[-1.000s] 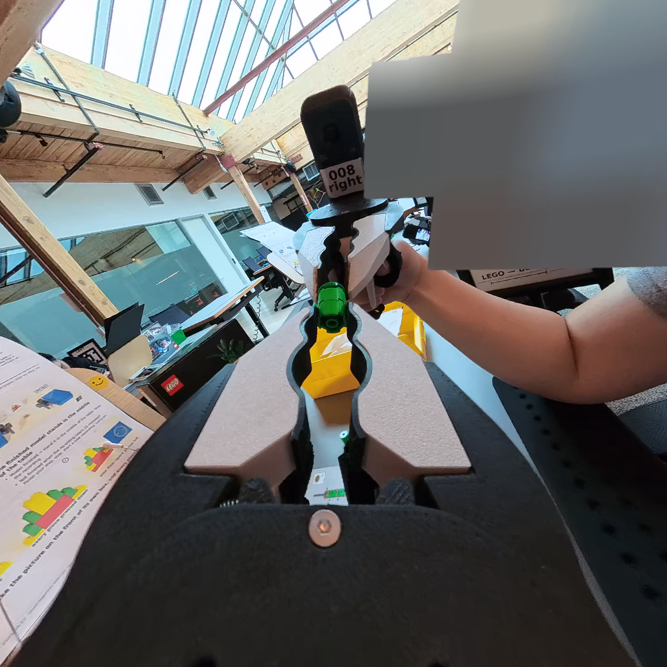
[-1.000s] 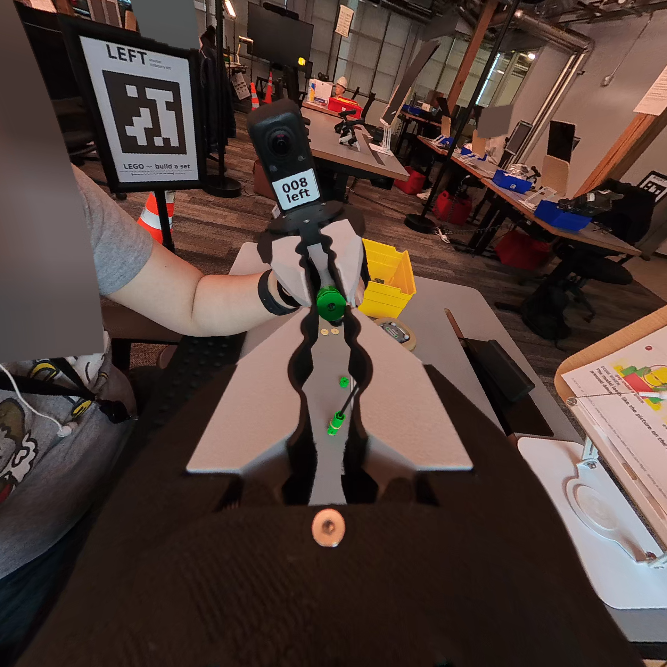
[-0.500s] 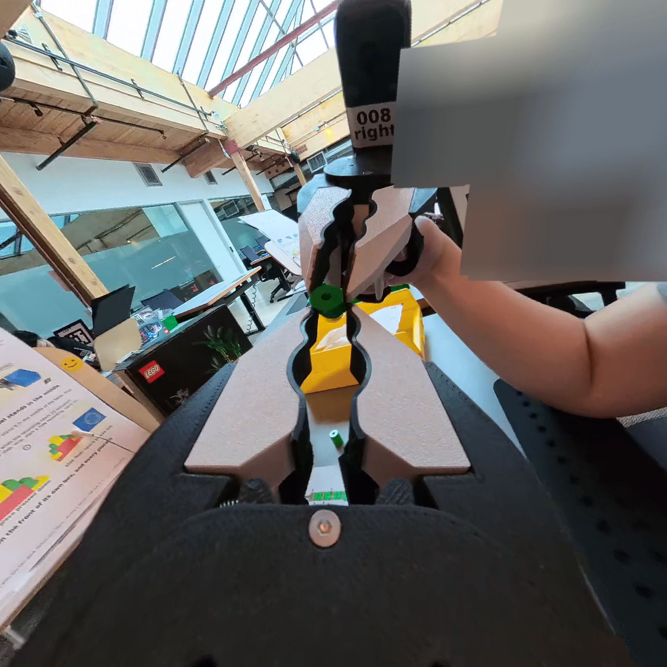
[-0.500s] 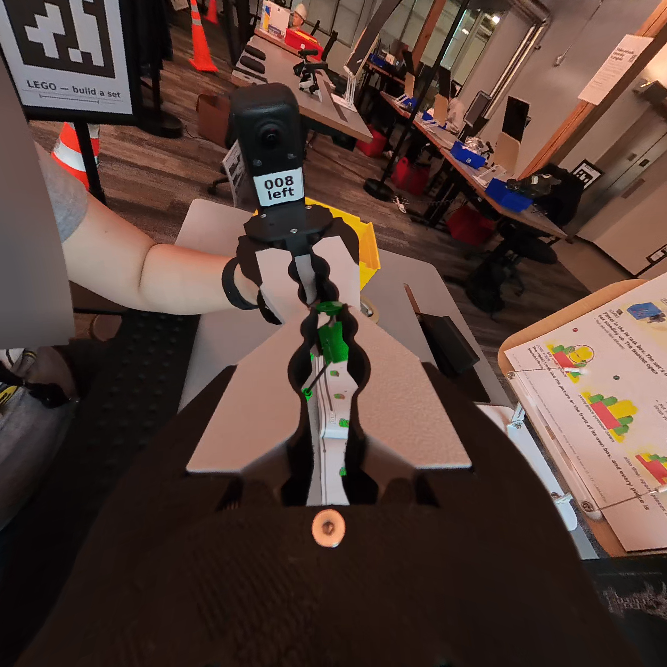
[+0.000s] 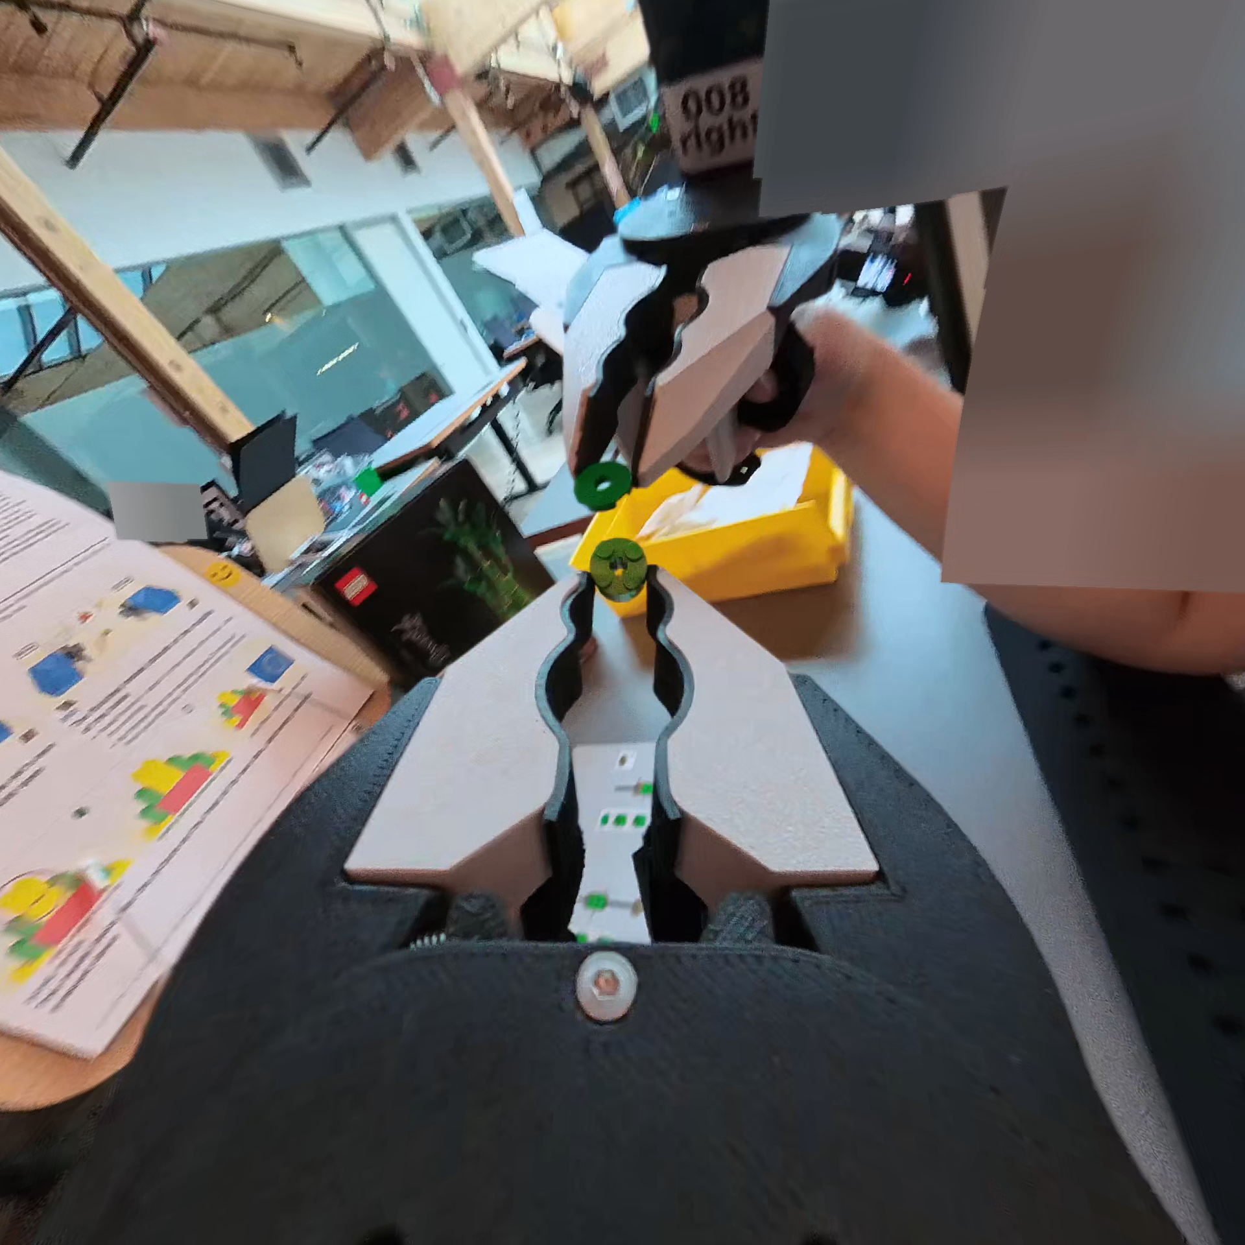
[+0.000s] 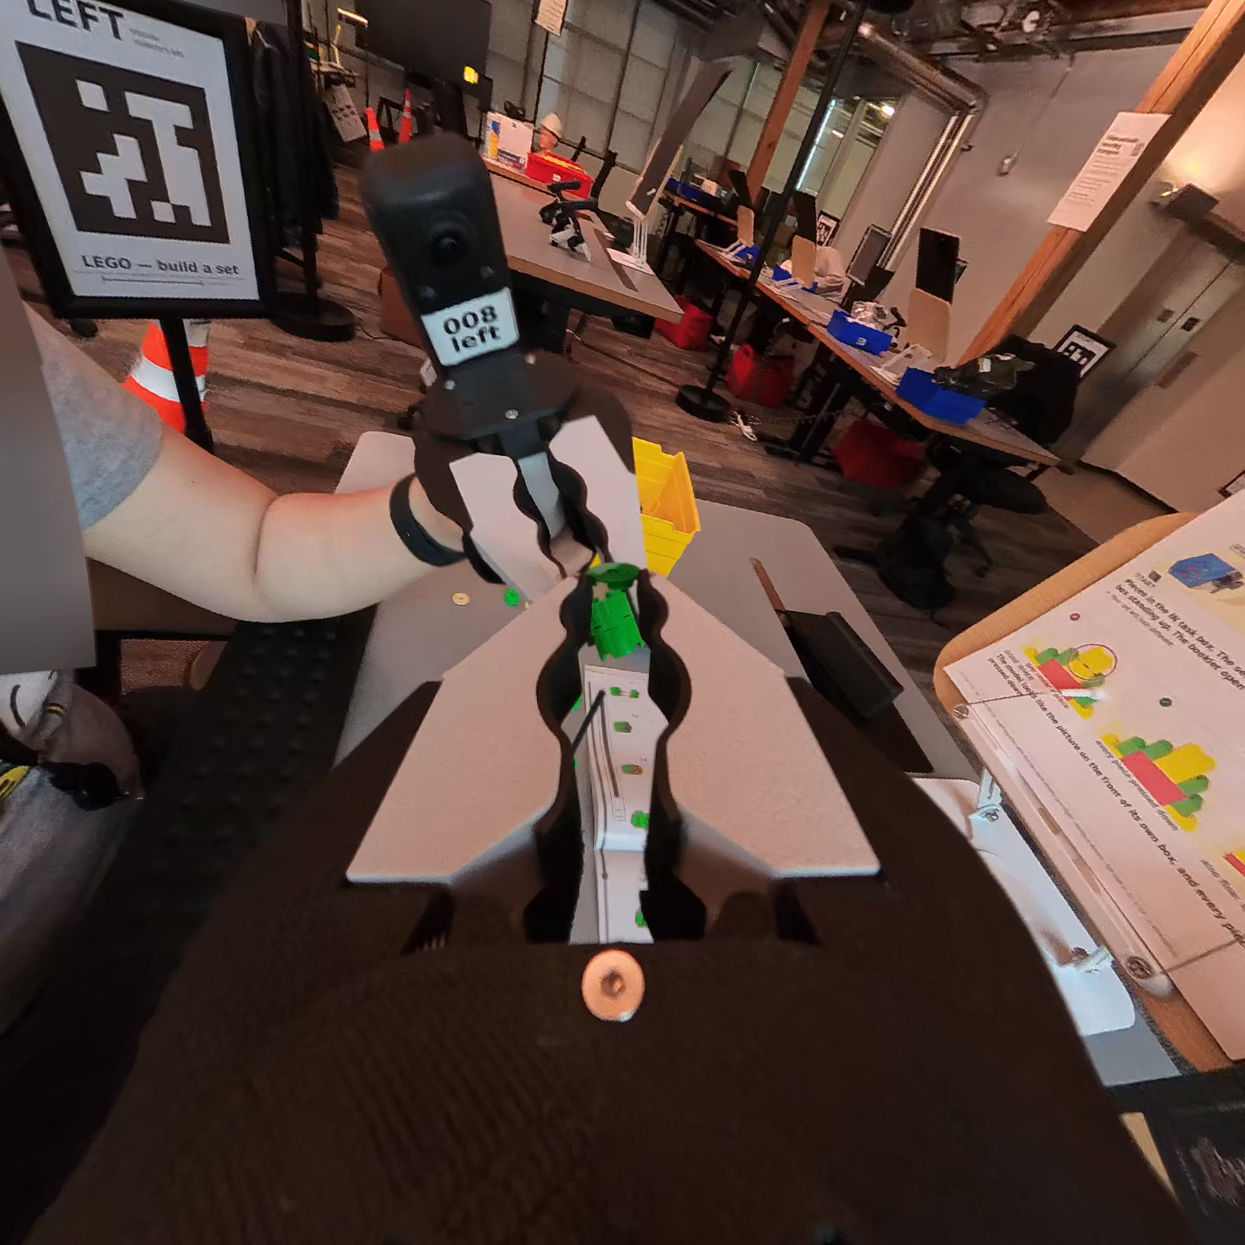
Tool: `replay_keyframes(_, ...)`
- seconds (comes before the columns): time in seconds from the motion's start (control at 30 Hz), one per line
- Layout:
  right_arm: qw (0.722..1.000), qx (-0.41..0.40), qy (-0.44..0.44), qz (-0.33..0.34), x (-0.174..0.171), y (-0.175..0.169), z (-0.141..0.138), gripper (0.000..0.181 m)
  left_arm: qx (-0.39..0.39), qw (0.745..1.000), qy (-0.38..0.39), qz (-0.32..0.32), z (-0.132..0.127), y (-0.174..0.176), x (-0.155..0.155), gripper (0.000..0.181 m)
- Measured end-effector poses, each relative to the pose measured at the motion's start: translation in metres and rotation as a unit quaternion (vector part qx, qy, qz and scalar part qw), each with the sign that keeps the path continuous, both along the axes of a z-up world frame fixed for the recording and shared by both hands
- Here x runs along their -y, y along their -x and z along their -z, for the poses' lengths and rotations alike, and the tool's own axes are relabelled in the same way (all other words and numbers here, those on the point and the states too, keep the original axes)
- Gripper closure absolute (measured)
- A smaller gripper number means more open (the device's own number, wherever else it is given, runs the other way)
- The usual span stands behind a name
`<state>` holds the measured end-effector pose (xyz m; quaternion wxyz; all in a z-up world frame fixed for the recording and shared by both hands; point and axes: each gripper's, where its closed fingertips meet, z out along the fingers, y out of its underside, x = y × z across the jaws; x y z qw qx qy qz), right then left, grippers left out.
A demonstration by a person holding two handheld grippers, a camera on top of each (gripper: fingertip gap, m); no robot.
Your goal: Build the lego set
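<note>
My left gripper [image 5: 618, 587] is shut on a short green round Lego stack [image 5: 618, 569], seen end-on at its fingertips. My right gripper [image 6: 612, 581] is shut on a dark green round plate [image 6: 613, 574]. In the left wrist view the right gripper [image 5: 601, 475] hangs just above, and its plate [image 5: 601, 485] sits a small gap above the stack. In the right wrist view the stack [image 6: 612, 626] shows just below the plate, with the left gripper [image 6: 572, 559] beyond it. Both are held in the air over the table.
A building booklet [image 6: 616, 741] lies on the grey table under the grippers. A yellow bin [image 5: 741, 539] stands behind them. A printed instruction sheet [image 6: 1111, 741] leans on a wooden stand. Loose green pieces [image 6: 512, 596] lie on the table. A black perforated mat [image 5: 1111, 775] covers one side. Both grippers' tips are close together, under 4 cm apart.
The grippers were joined tip to tip on one green piece. They have pulled apart, the right keeping the round plate and the left the stack. Both views tilted down toward the table.
</note>
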<state>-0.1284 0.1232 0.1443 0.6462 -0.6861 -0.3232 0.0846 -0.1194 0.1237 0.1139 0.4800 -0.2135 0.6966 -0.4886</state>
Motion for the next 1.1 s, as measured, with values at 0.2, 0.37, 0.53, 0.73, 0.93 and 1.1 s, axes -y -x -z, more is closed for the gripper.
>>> replay_keyframes(0.2, 0.999, -0.016, 0.038, 0.017, -0.015, -0.026, 0.023, 0.170, -0.008, 0.995, -0.063, -0.071, 0.002, 0.003, -0.026, 0.169)
replay_keyframes(0.37, 0.961, 0.072, 0.238, -0.121, -0.005, -0.005, 0.141, 0.170, -0.034, 0.991, -0.065, -0.109, 0.001, 0.012, -0.057, 0.169)
replay_keyframes(0.53, 0.876, 0.119, 0.417, -0.212, -0.006, 0.021, 0.258, 0.170, -0.031, 0.993, -0.032, -0.111, -0.009, 0.024, -0.071, 0.169)
replay_keyframes(0.73, 0.852, 0.172, 0.442, -0.220, -0.007, 0.024, 0.298, 0.170, -0.030, 0.995, -0.024, -0.097, -0.012, 0.029, -0.070, 0.169)
replay_keyframes(0.93, 0.847, 0.163, 0.468, -0.192, -0.005, 0.012, 0.309, 0.169, -0.036, 0.995, -0.025, -0.092, -0.009, 0.026, -0.069, 0.169)
replay_keyframes(1.1, 0.874, 0.098, 0.445, -0.170, -0.014, 0.004, 0.279, 0.151, -0.049, 0.990, -0.061, -0.120, 0.003, 0.019, -0.075, 0.169)
